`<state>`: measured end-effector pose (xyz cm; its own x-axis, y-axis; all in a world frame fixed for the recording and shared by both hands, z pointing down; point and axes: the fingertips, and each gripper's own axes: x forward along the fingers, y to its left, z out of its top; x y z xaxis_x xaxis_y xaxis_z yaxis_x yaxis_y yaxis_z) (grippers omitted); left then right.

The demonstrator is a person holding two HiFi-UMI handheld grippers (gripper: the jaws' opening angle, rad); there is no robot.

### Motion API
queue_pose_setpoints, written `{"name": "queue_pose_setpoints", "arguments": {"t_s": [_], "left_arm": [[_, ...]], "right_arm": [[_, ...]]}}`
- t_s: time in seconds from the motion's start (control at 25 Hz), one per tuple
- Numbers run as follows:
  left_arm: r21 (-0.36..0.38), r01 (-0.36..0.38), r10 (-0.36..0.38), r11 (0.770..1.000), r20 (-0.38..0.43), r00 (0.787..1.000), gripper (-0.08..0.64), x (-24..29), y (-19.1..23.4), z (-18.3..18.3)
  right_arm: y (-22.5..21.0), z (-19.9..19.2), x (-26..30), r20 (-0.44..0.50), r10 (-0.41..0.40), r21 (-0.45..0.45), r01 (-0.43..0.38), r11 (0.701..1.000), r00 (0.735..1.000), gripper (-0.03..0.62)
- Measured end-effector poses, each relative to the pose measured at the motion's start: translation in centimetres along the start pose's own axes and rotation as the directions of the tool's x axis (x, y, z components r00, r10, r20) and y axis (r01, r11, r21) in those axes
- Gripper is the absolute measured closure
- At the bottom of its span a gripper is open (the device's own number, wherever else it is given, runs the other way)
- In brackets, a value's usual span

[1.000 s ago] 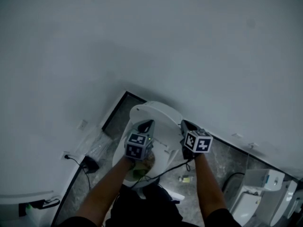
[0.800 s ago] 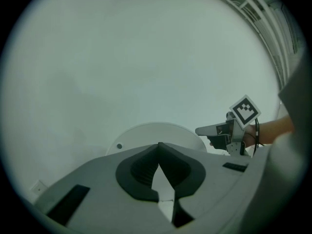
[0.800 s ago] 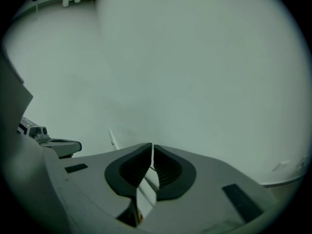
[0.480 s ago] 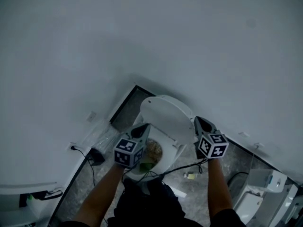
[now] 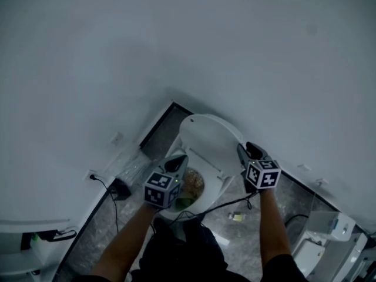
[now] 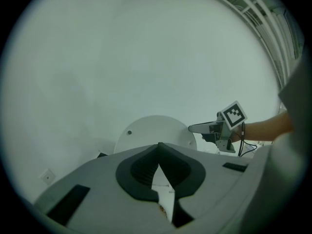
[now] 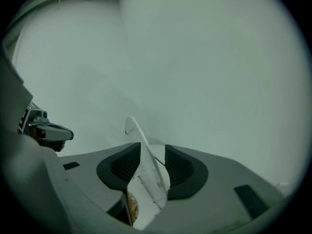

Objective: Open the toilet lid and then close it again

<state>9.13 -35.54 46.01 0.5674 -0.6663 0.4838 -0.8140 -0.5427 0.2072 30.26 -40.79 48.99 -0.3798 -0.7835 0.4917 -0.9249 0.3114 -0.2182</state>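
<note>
One lid stood raised; of two grippers, the left gripper was closed, empty; the right gripper, just opening, straddled its edge.

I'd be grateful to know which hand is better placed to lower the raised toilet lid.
Right. The right tongs have just been opening and now straddle the edge of the lid, ready to close on it again. The left tongs are shut with nothing between them, short of the lid.
</note>
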Motion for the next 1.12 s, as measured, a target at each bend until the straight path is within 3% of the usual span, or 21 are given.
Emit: {"name": "queue_pose_setpoints", "arguments": {"t_s": [0.32, 0.44, 0.48, 1.12], "left_arm": [[-0.033, -0.040, 0.039, 0.999, -0.026, 0.999, 0.551, -1.6, 0.4, -2.4], [-0.041, -0.045, 0.043, 0.998, -0.034, 0.998, 0.551, -2.1, 0.6, -3.3], [-0.044, -0.043, 0.042, 0.998, -0.034, 0.999, 0.551, -2.2, 0.7, -3.4], [-0.042, 0.034, -0.035, 0.999, -0.032, 0.999, 0.551, -6.2, 1.4, -6.7]], "right_arm": [[0.4, -1.1, 0.8, -0.032, 0.022, -0.020, -0.022, 1.000, 0.999, 0.428], [0.4, -1.5, 0.6, -0.032, 0.003, -0.022, -0.004, 1.000, 0.999, 0.469], [0.5, -1.6, 0.6, -0.033, -0.003, -0.023, 0.002, 1.000, 0.999, 0.493], [7.2, -5.3, -3.0, -0.064, -0.053, -0.052, 0.049, 0.997, 0.997, 0.480]]}}
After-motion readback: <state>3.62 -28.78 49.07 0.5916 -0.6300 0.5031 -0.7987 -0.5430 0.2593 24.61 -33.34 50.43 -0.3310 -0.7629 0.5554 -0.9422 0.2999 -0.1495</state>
